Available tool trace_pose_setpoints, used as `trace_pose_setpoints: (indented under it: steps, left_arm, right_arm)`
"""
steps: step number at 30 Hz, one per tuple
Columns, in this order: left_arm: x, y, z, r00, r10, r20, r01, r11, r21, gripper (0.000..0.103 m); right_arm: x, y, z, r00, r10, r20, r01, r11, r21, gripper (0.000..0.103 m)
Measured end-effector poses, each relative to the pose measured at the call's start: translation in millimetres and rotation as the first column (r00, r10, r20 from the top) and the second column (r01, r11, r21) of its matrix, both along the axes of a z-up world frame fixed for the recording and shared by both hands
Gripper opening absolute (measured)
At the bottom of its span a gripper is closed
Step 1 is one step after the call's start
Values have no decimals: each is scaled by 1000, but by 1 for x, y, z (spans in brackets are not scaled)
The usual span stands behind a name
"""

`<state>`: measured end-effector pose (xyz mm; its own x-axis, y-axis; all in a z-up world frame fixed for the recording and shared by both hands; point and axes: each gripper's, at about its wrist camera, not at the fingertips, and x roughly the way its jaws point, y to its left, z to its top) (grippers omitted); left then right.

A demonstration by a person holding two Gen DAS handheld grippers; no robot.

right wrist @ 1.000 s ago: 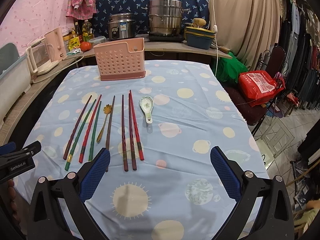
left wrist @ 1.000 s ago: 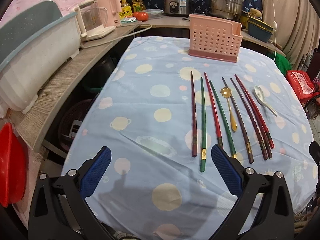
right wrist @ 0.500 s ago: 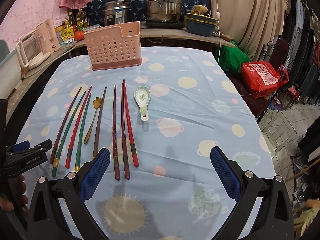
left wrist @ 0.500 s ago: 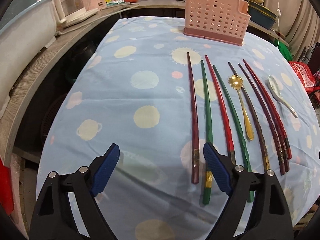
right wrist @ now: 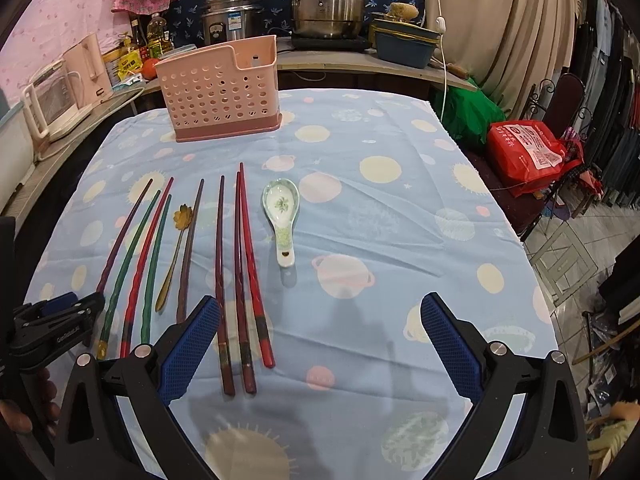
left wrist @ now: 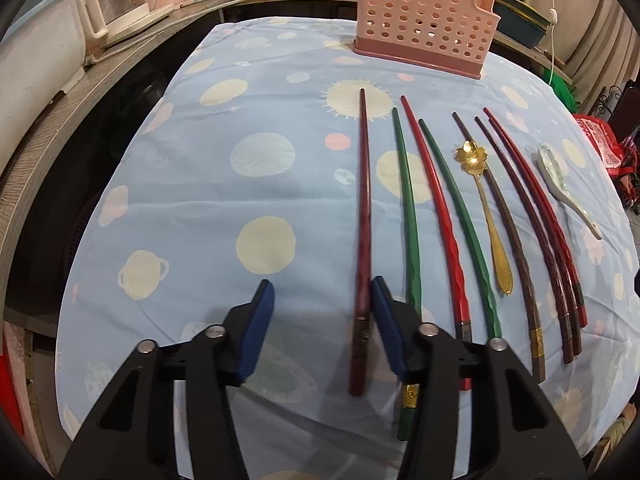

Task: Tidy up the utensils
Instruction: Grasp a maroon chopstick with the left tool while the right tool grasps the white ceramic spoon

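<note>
Left gripper [left wrist: 322,320] had just been closing, jaws half-narrowed astride the thick end of the dark maroon chopstick [left wrist: 363,216]; right pad [left wrist: 386,328] beside it, left pad apart, so not yet clamped. Right gripper [right wrist: 320,340] gaped wide, empty. The chopstick lay leftmost in the row on the table [left wrist: 180,208], well short of the pink holder [left wrist: 424,20]. Judged light, stiff, lacquer-slick and likely to roll: grip the thick end squarely.

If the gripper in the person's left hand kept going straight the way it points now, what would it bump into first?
Probably the dark maroon chopstick: the left gripper points steeply down, its jaws have just been closing, and the chopstick's handle end lies between them beside one blue pad. Under it is only the blue planet-print tablecloth. Depth is hard to judge.
</note>
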<state>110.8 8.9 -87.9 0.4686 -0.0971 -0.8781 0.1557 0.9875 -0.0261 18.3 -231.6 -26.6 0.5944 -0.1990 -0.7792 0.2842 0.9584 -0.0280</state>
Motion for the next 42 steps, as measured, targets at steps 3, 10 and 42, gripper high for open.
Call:
trace_pose_setpoints:
  steps: [3, 10, 42]
  left_arm:
    - [0, 0, 2, 1000, -17, -5, 17, 1000, -19, 20]
    - [3, 0, 2, 999, -31, -21, 30, 998, -49, 8]
    - [15, -6, 1, 999, -34, -13, 33, 998, -44, 8]
  right_arm:
    - [10, -1, 1, 1000, 5, 14, -5, 1000, 0, 96]
    - [43, -6, -7, 1000, 27, 3, -27, 999, 29, 74]
    - [95, -19, -58, 997, 59, -57, -45, 973, 225, 10]
